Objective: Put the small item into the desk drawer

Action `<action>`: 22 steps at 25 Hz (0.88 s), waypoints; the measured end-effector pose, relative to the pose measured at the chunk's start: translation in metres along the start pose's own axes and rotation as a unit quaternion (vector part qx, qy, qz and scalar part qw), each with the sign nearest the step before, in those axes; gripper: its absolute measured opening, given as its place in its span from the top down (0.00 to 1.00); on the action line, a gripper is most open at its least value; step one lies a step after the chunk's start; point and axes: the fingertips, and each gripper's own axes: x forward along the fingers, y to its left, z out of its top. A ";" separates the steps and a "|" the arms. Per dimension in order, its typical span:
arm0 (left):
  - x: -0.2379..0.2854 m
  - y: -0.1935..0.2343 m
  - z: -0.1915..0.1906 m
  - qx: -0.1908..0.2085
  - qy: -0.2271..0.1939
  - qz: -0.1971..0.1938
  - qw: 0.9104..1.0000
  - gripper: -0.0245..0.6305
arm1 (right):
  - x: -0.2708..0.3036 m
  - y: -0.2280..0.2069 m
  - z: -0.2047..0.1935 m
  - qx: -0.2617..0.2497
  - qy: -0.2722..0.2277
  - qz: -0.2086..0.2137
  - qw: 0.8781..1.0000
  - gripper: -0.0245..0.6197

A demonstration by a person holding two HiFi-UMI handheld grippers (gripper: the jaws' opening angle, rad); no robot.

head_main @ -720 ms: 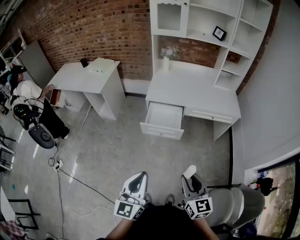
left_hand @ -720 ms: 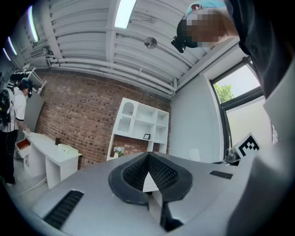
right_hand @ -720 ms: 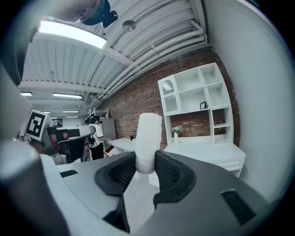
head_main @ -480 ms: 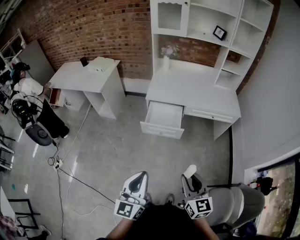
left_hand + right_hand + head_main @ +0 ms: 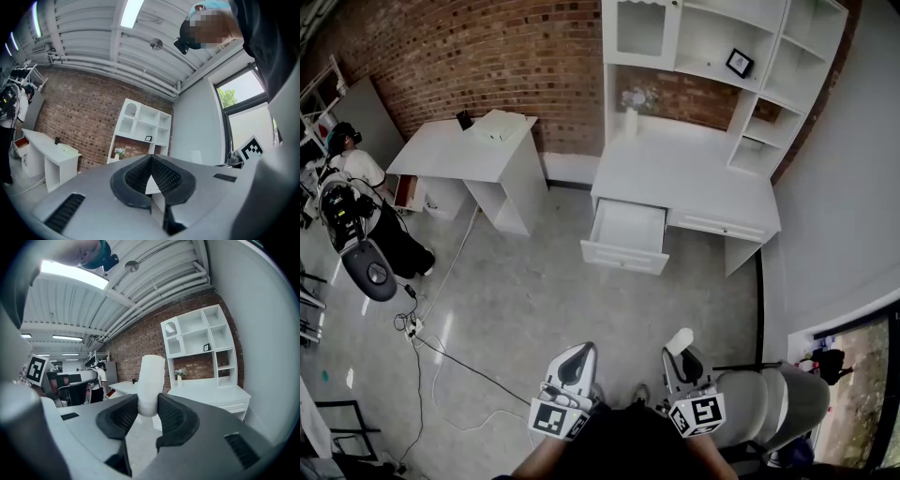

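My right gripper [image 5: 149, 409] is shut on a small white cylinder [image 5: 150, 383] that stands up between its pads; in the head view the white cylinder [image 5: 679, 341] shows at the tip of the right gripper [image 5: 682, 356], low in the picture. My left gripper [image 5: 573, 362] is beside it, shut with nothing between its jaws; in its own view the left gripper [image 5: 151, 161] has its tips meeting. Far ahead stands the white desk [image 5: 694, 183] with its left drawer [image 5: 626, 237] pulled open and looking empty.
A white hutch with shelves [image 5: 722, 56] tops the desk, with a vase [image 5: 631, 120] and a small picture frame [image 5: 738, 66]. A second white desk [image 5: 473, 155] stands left against the brick wall. A person [image 5: 356, 187] on a chair is at far left. Cables [image 5: 431, 347] trail on the floor. A grey chair [image 5: 773, 403] is at my right.
Both grippers hold their places. The person at the far left has shifted, and the view has moved slightly.
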 end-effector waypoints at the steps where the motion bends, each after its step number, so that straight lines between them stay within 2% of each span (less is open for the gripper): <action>1: -0.002 0.003 0.001 -0.001 -0.001 -0.001 1.000 0.93 | 0.001 0.004 0.000 0.000 0.000 -0.001 1.000 0.74; 14: -0.032 0.055 0.001 -0.021 0.009 -0.022 0.999 0.93 | 0.027 0.052 0.000 0.004 -0.002 -0.026 1.000 0.74; 22: -0.026 0.085 -0.003 -0.026 0.021 -0.026 0.999 0.93 | 0.046 0.054 -0.001 0.008 0.004 -0.039 0.999 0.74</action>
